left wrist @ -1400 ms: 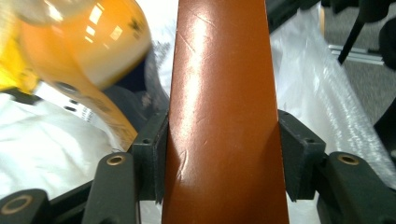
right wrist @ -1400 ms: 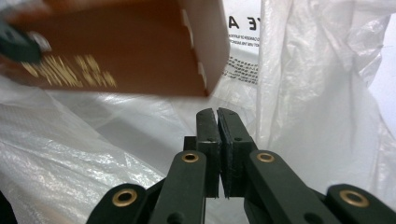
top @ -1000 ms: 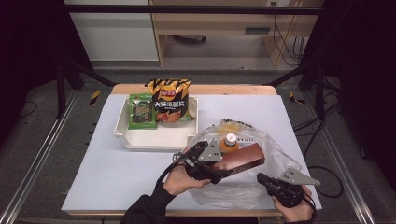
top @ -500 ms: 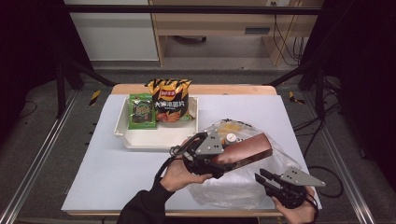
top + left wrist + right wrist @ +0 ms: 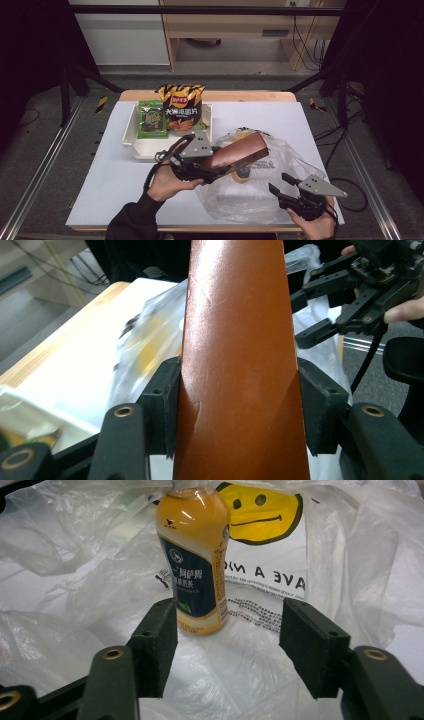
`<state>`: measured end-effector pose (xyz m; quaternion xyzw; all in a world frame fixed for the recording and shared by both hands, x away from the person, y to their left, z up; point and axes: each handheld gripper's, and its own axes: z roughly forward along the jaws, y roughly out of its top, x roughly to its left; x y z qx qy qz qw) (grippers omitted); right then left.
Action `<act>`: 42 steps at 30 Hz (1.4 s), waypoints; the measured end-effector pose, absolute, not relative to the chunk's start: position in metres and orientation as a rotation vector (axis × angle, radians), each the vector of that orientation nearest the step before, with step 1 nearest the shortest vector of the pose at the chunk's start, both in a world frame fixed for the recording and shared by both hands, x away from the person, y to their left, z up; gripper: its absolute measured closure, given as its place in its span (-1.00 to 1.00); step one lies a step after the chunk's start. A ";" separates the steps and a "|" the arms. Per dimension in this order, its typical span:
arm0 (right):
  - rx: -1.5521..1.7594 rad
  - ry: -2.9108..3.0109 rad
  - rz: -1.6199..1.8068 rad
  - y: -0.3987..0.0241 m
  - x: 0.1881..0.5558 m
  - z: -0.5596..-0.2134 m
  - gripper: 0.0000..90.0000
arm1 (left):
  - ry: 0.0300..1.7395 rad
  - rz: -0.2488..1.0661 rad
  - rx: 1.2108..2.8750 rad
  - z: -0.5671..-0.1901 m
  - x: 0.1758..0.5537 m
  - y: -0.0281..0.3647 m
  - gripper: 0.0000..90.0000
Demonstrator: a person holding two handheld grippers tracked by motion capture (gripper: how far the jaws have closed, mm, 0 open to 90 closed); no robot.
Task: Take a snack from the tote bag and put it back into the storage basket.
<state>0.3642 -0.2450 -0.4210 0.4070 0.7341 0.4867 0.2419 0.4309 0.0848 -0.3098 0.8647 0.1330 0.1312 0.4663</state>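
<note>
On the white table (image 5: 115,190) lies our clear plastic bag (image 5: 280,175) with an orange drink bottle (image 5: 196,560) inside. Our left gripper (image 5: 212,167) clamps a brown box (image 5: 237,151) above it; we should lift it clear slowly. Our right gripper (image 5: 280,186), jaws just opened, holds nothing.

Grey floor (image 5: 60,150) (cables trailing), wooden cabinet (image 5: 225,30).

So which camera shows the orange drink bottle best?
The right gripper view: the bottle stands upright on the plastic bag, label readable. The high view shows part of it under the brown box. In the left gripper view I cannot pick it out.
</note>
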 end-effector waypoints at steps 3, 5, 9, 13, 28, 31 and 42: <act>1.108 1.999 1.330 -0.244 0.366 -0.420 -0.18 | 0.354 0.339 2.122 -0.308 0.433 0.100 -0.04; 1.112 1.992 1.338 -0.243 0.366 -0.419 -0.22 | 0.373 0.350 2.119 -0.307 0.435 0.110 -0.04; 1.107 1.994 1.336 -0.241 0.366 -0.417 -0.24 | 0.423 0.378 2.115 -0.305 0.441 0.130 -0.04; 1.105 2.002 1.334 -0.241 0.367 -0.418 -0.24 | 0.462 0.401 2.115 -0.305 0.447 0.145 -0.04; 1.117 2.001 1.328 -0.245 0.366 -0.422 -0.25 | 0.595 0.481 2.088 -0.308 0.464 0.191 -0.04; 1.115 1.998 1.328 -0.245 0.366 -0.422 -0.25 | 0.626 0.485 2.095 -0.314 0.472 0.196 -0.04; 1.128 2.002 1.322 -0.247 0.367 -0.426 -0.26 | 0.715 0.483 2.149 -0.351 0.500 0.209 -0.04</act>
